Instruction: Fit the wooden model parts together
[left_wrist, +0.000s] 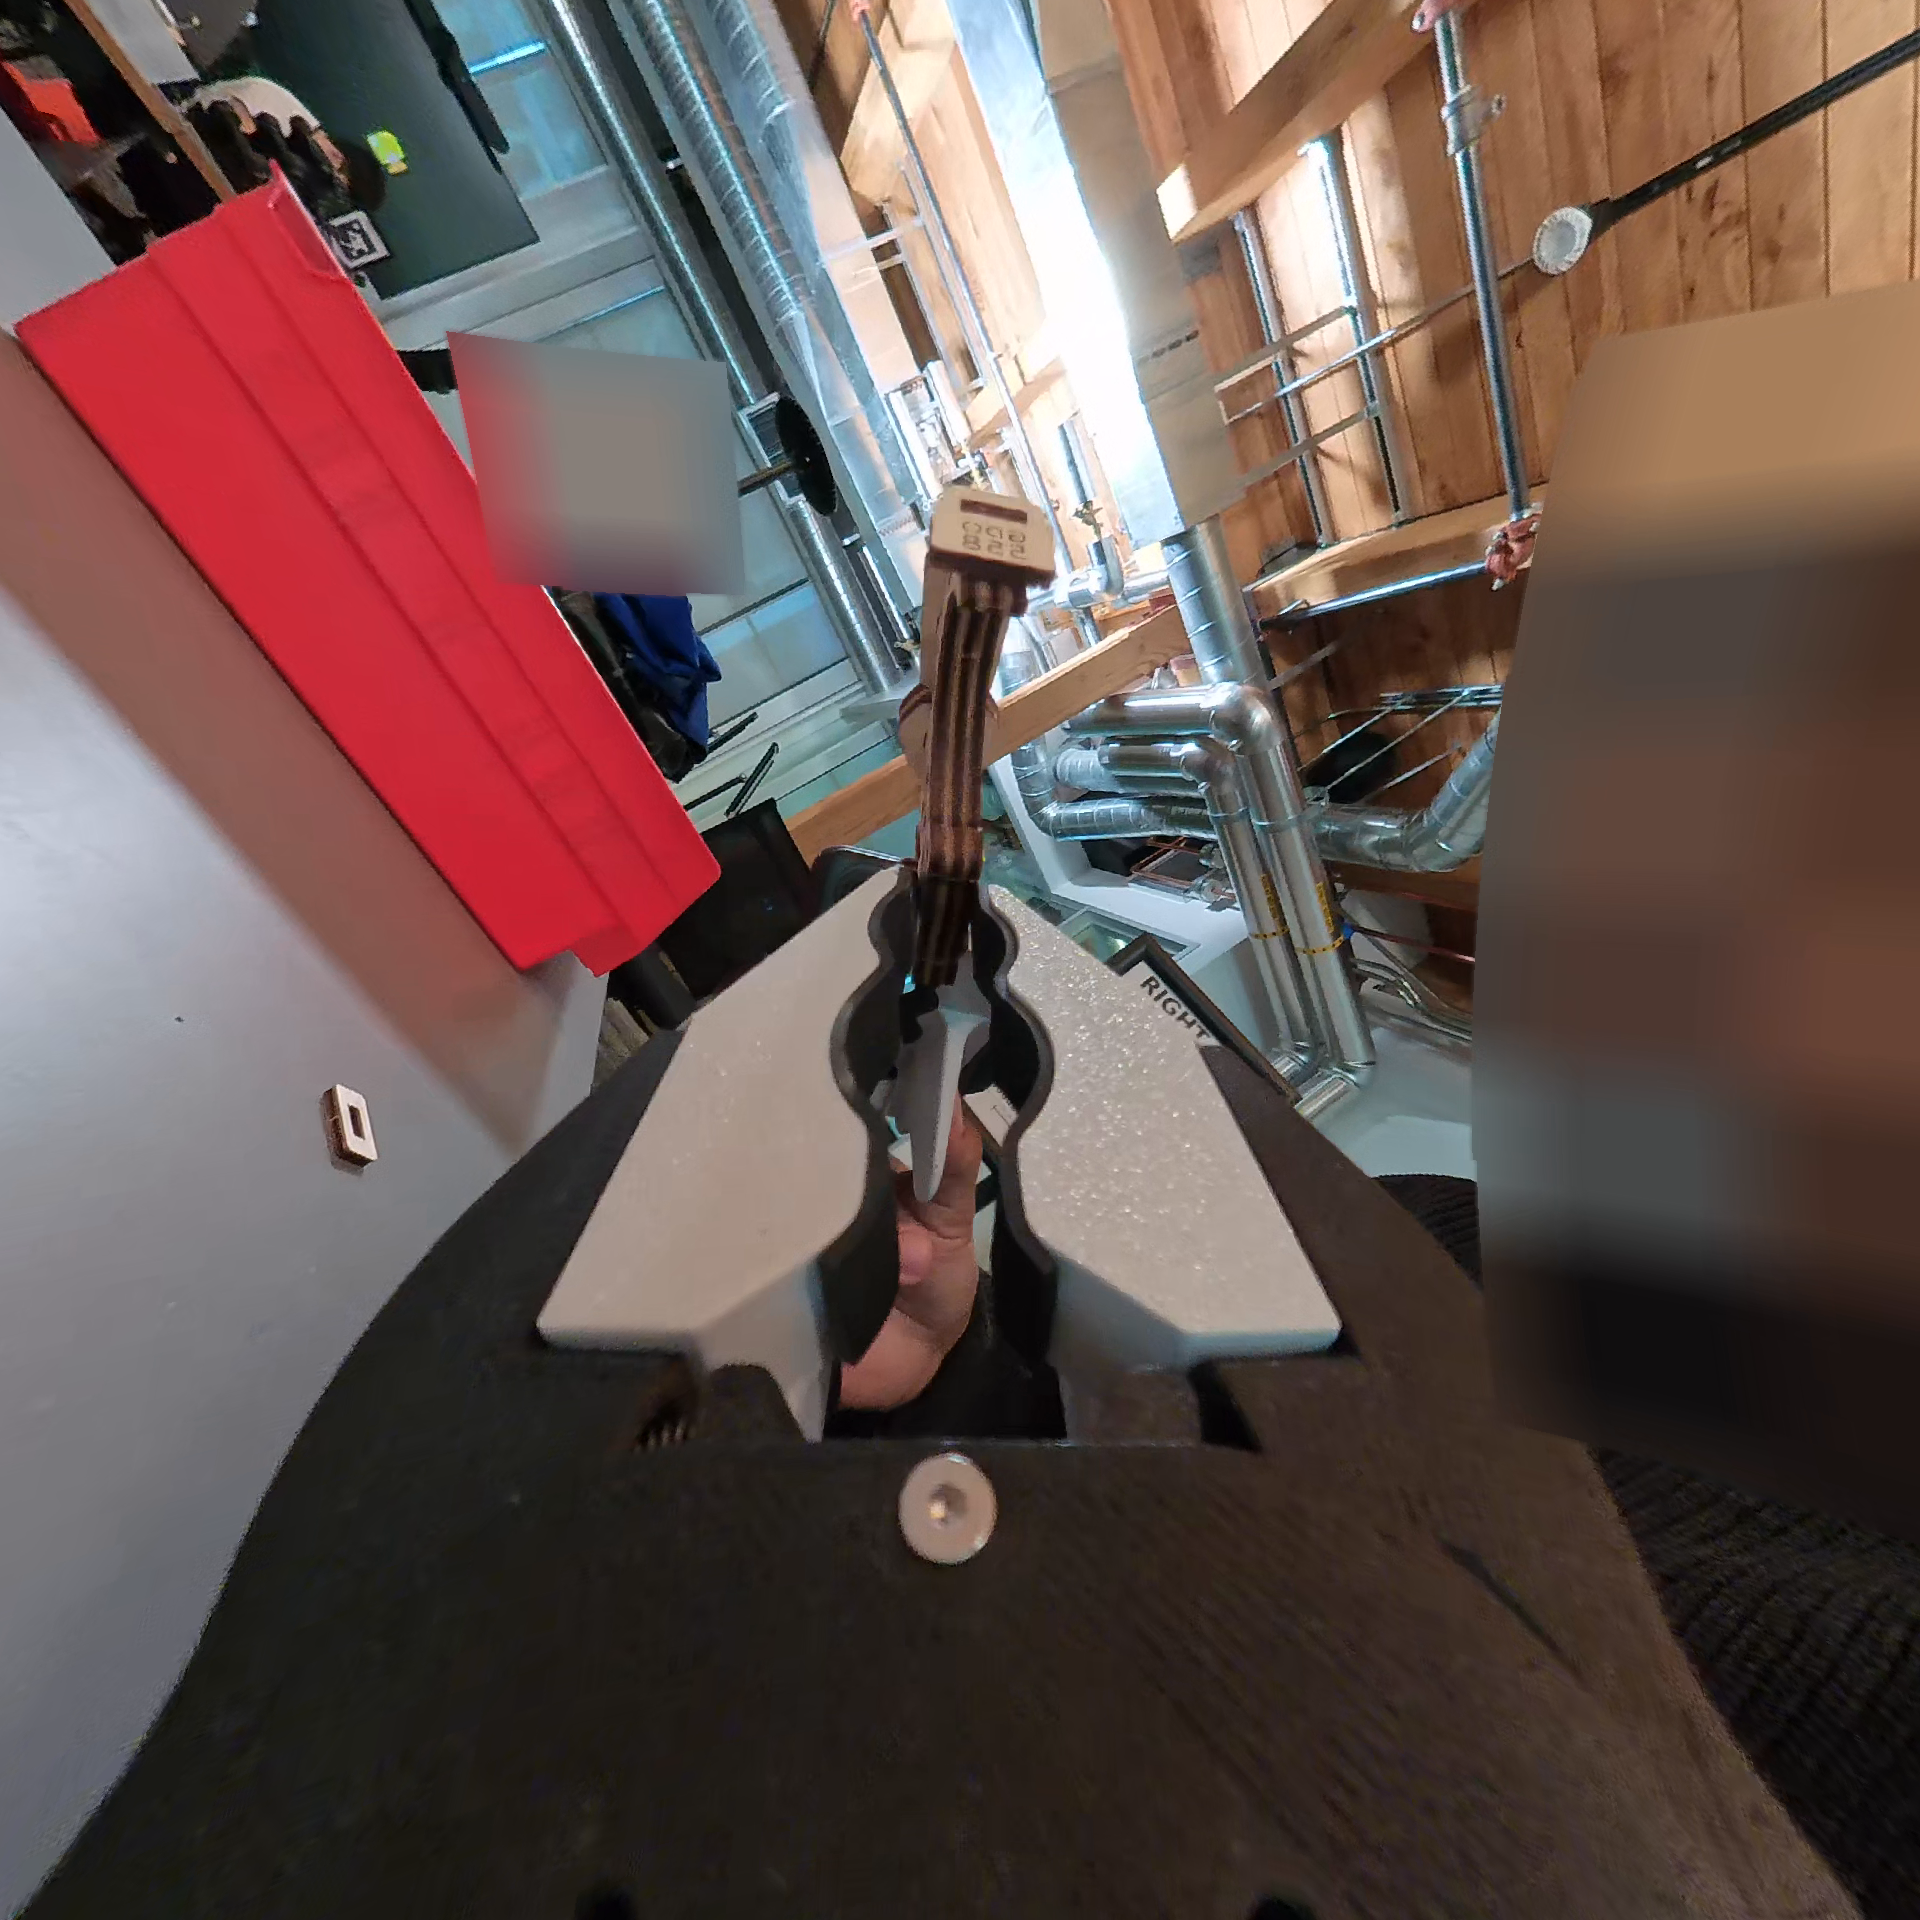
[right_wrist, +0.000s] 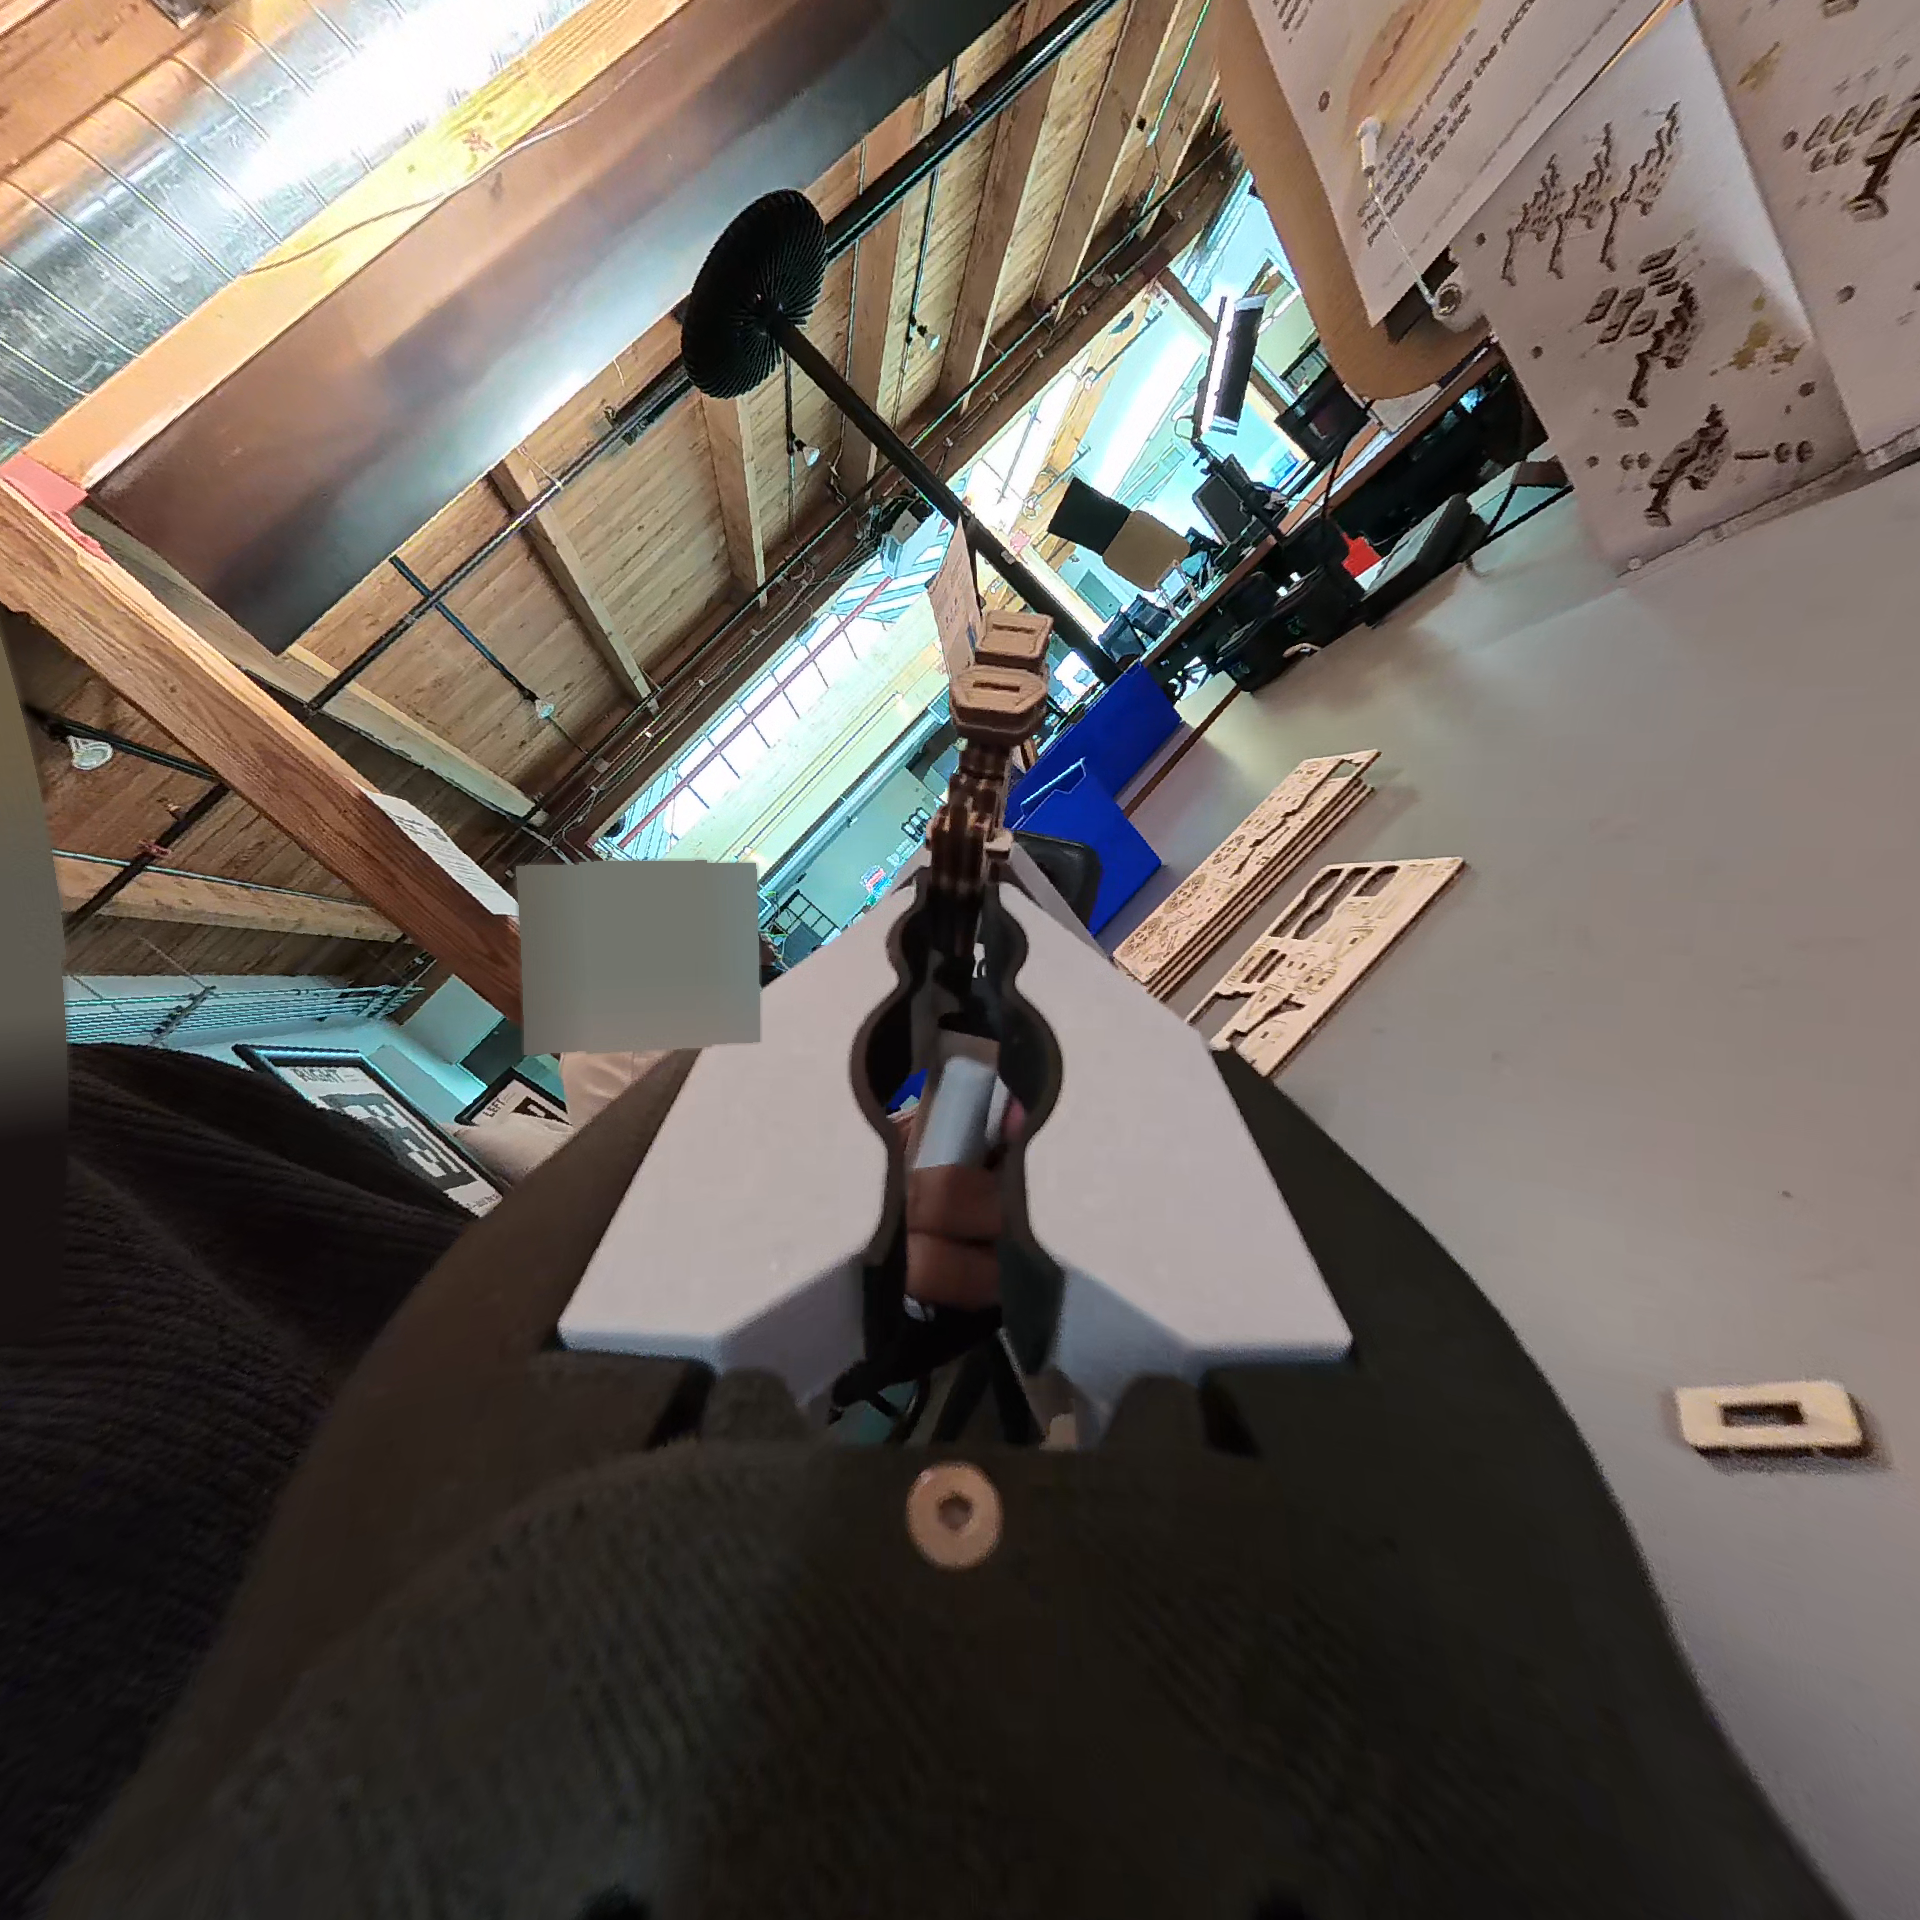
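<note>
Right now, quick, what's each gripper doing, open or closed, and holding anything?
Left gripper: closed on a layered wooden model piece with a flat engraved cap.
Right gripper: closed on a layered wooden model piece with two slotted end blocks.

Layered wooden model piece (left_wrist: 951, 790), upright, perhaps capped

In the left wrist view, the red bin (left_wrist: 343, 582) stands on the grey table (left_wrist: 156, 935) and blocks the far side, while bare table surface lies open around the single small slotted wooden piece (left_wrist: 350, 1125). In the right wrist view, the two cut-out plywood sheets (right_wrist: 1309, 935) and the propped white parts boards (right_wrist: 1683, 312) occupy the far part of the table (right_wrist: 1558, 1143). A broad clear strip separates those sheets from the lone slotted piece (right_wrist: 1769, 1419) lying nearer the camera.
</note>
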